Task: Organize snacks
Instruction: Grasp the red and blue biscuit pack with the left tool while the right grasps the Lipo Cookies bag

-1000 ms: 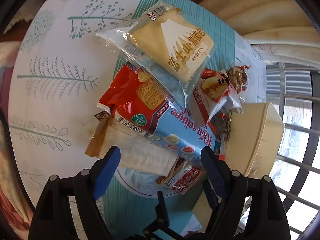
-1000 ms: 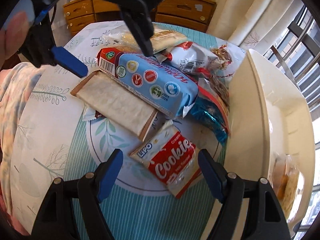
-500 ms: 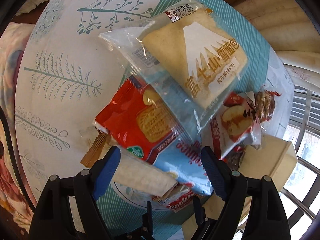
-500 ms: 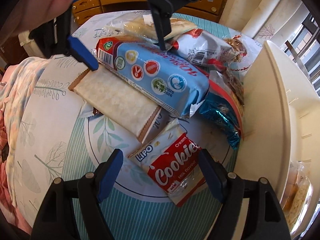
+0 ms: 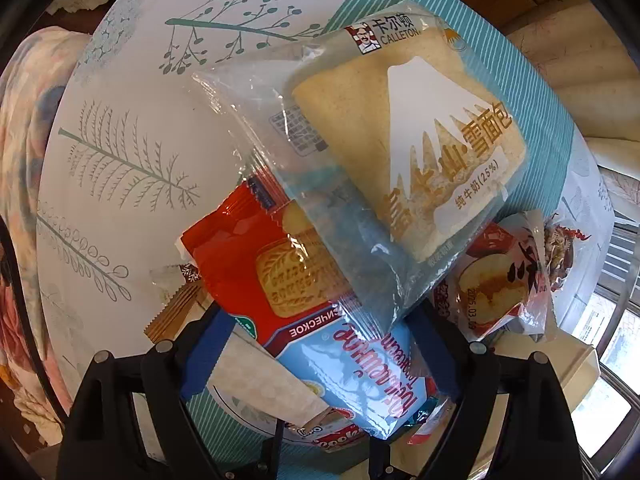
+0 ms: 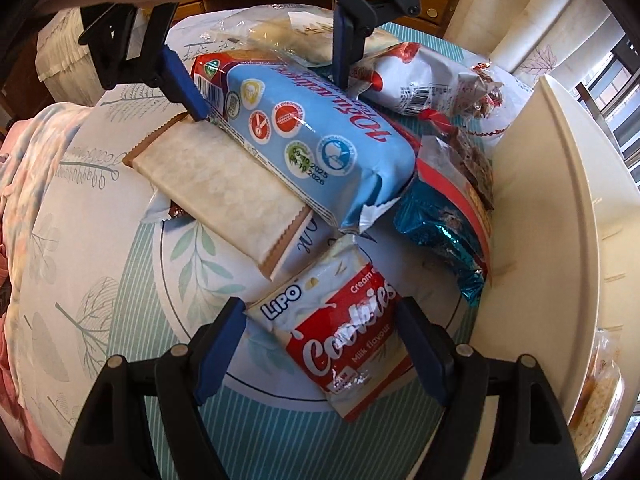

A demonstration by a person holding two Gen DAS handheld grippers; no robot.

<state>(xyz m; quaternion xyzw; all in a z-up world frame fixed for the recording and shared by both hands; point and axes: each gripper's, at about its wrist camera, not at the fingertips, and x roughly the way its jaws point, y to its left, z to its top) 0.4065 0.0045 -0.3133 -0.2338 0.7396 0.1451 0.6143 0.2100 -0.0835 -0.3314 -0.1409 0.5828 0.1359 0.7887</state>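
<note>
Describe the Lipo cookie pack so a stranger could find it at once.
Start at the cream bin on the right and look left to the snack pile. The cookie pack lies flat nearest the camera, between the open right gripper fingers. It alone reads "Cookies" in white on red.

You see a red-and-light-blue biscuit pack [image 6: 304, 136], a white-and-red cookie packet [image 6: 344, 344], a clear bread bag [image 5: 400, 152] printed with a white mountain and gold lettering, a cream tray [image 6: 560, 240], and a white-and-teal leaf-patterned tablecloth [image 5: 120, 160] beneath blue-padded black fingers [image 6: 220, 348].
</note>
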